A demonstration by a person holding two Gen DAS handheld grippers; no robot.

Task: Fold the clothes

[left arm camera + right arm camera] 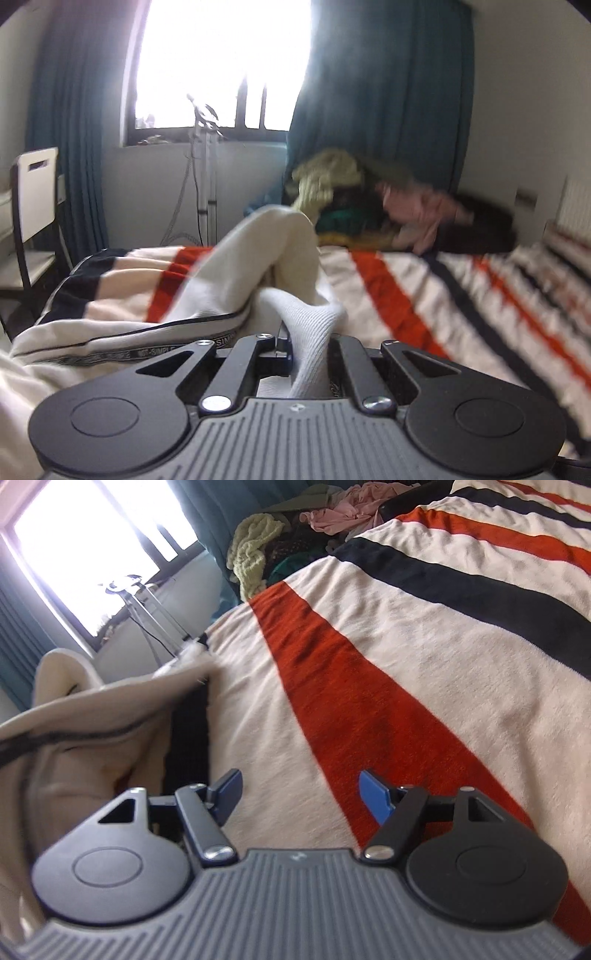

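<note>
Our left hand-held gripper (306,354) has its jaws pressed together on a ribbed white cuff (314,332), which runs back between the fingers toward the camera. That cuff belongs to a cream garment (255,254), soft and thick, that rises from the grip in a rounded hump and then drapes down to the left. Along its lower edge we see a black band (110,352) with small white lettering, edged by a thin dark piping; the words are too blurred for us to read in full. The garment lies at the near left corner of the bed (406,295), over a blanket striped in cream, orange-red and navy.

Our right hand-held gripper (301,792) is spread wide, its blue fingertips (373,794) well apart with nothing between them, hovering just over the cream part of the blanket beside a broad orange-red stripe. In the right wrist view the same cream garment (92,716) sits to the left of that gripper, near the bed's left edge, bunched into loose folds with a dark seam line crossing it.

At the far end of the bed we see a pile of other clothes (295,531): a pale yellow-green knit, something pink, and darker pieces beneath. Behind them hang teal curtains (388,92) on either side of a bright window (221,62). A white chair (35,192) stands off the bed's left edge, and a thin metal stand (205,158) rises below the window.
</note>
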